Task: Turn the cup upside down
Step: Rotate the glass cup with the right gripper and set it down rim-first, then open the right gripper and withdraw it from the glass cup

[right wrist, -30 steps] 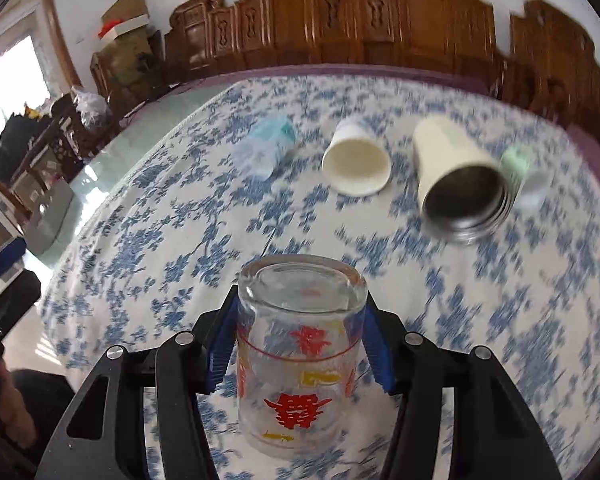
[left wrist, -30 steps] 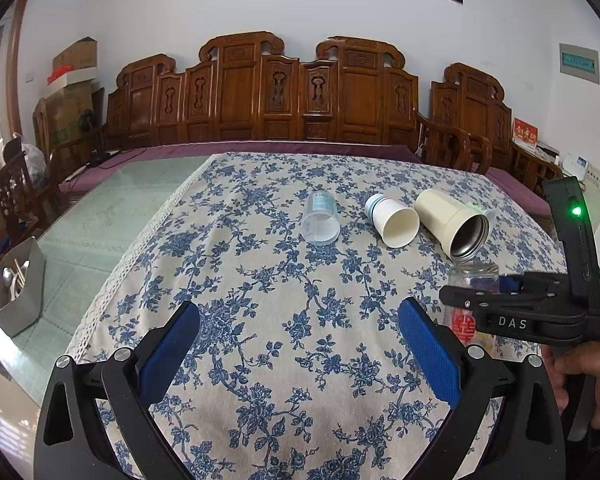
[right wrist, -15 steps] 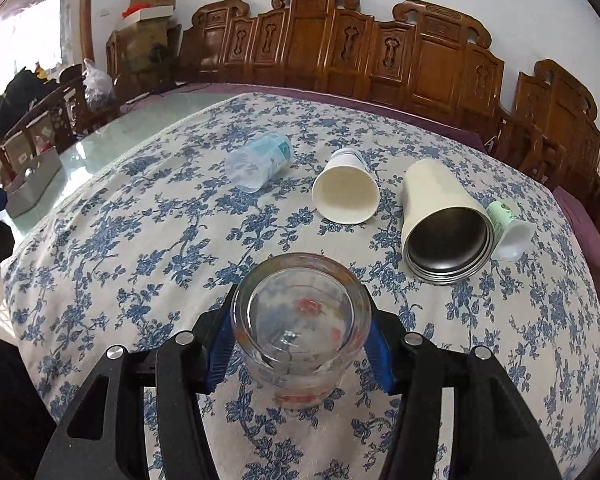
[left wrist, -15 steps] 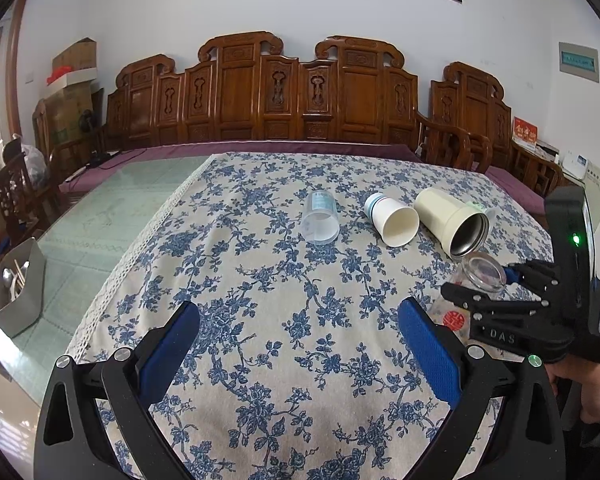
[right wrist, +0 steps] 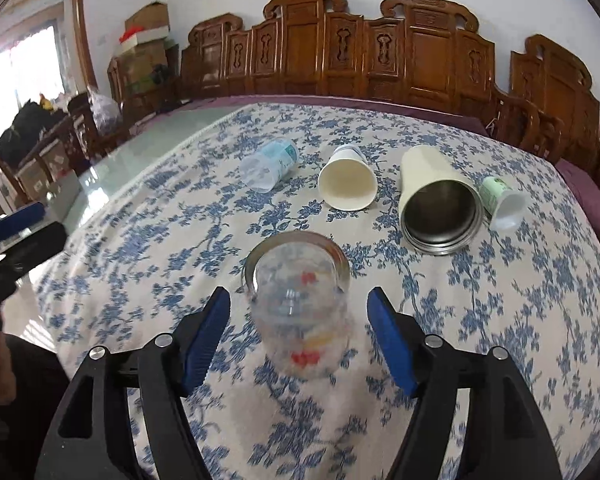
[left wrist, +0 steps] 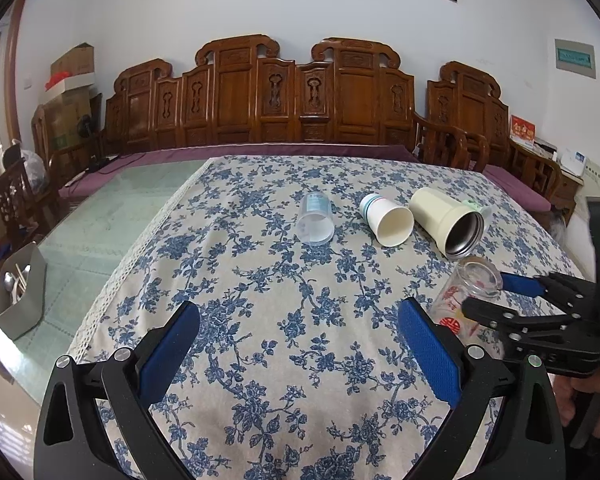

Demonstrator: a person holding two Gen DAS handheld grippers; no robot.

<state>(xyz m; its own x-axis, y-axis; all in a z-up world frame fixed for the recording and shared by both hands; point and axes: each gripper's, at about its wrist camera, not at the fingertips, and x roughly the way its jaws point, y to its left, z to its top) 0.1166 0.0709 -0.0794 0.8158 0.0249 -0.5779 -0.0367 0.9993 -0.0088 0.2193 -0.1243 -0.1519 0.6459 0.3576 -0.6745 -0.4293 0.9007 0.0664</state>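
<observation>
Jaws on the right gripper (right wrist: 298, 332) stand wide apart, their blue pads clear of the glass cup (right wrist: 298, 312) on both sides, so nothing is held. The cup sits between them on the flowered cloth of the surface (right wrist: 500, 320), and from the left wrist view it (left wrist: 466, 300) leans, mouth up and tipped away from the holder; whether it is settling or about to topple I cannot tell, since its outline is blurred. The left gripper (left wrist: 300, 344) hovers over bare cloth with its jaws equally wide and empty.

As for handling, the cup is clear glass with red printed characters: stiff, smooth, probably slippery against the pads, and breakable if it drops on its rim (the cloth would soften that only a little). It looks heavier than the paper cup (right wrist: 348, 184) lying on its side farther back. A sound grip would be across the straight wall at mid-height, pads on opposite sides, well below the rim.

Judging by the open mouth facing upward, the flip is not yet achieved.
</observation>
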